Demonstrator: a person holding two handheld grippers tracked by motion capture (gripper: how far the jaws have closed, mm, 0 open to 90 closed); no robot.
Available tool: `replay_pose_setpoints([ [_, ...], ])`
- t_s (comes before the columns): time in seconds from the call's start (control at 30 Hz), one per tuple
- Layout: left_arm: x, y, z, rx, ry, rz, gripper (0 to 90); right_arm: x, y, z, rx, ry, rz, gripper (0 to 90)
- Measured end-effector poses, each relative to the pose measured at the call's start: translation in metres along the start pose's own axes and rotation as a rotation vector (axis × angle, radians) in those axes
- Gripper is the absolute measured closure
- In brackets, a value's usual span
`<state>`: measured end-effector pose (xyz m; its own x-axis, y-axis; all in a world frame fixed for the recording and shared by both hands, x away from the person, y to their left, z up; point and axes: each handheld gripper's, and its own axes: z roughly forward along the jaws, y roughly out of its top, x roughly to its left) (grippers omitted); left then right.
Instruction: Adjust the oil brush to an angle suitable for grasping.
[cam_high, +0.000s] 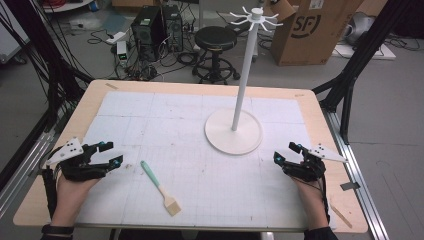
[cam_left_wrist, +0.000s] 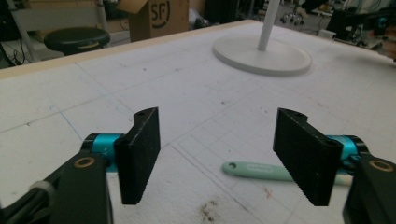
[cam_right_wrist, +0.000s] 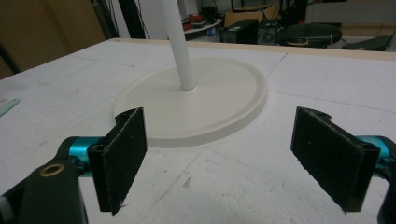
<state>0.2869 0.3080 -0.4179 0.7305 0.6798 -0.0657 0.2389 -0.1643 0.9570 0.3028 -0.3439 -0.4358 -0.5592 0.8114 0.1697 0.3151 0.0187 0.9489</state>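
A pastry brush (cam_high: 159, 186) with a mint-green handle and pale bristles lies on the white mat, front and left of centre. Its handle (cam_left_wrist: 261, 170) shows beyond my left jaws. A white stand (cam_high: 233, 131) with a round base, a tall pole and hooked arms on top rises at mid-right; its base (cam_right_wrist: 196, 100) lies just ahead of my right jaws. My left gripper (cam_high: 111, 154) rests open at the mat's left edge, a short way left of the brush. My right gripper (cam_high: 286, 152) is open at the right edge, near the stand's base. Both hold nothing.
The white gridded mat (cam_high: 165, 115) covers most of the wooden table (cam_high: 95, 90). Behind the table stand a black stool (cam_high: 215, 40), computer towers (cam_high: 155, 25), a cardboard box (cam_high: 315, 30) and loose cables. Black frame legs (cam_high: 350, 75) flank the table.
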Motion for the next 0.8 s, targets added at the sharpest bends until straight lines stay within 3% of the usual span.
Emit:
replay_pose_setpoints([
  [0.17, -0.007, -0.005, 0.005, 0.058, -0.036, 0.014, 49.8, 0.0, 0.0, 0.0, -0.001, -0.002, -0.005, 18.1],
  [0.53, -0.016, -0.011, 0.014, 0.122, -0.072, -0.008, 77.3, 0.0, 0.0, 0.0, 0.003, -0.003, -0.007, 18.4],
  [0.8, -0.02, -0.015, 0.023, 0.21, -0.087, -0.004, 88.3, 0.0, 0.0, 0.0, 0.002, -0.004, -0.007, 18.4],
])
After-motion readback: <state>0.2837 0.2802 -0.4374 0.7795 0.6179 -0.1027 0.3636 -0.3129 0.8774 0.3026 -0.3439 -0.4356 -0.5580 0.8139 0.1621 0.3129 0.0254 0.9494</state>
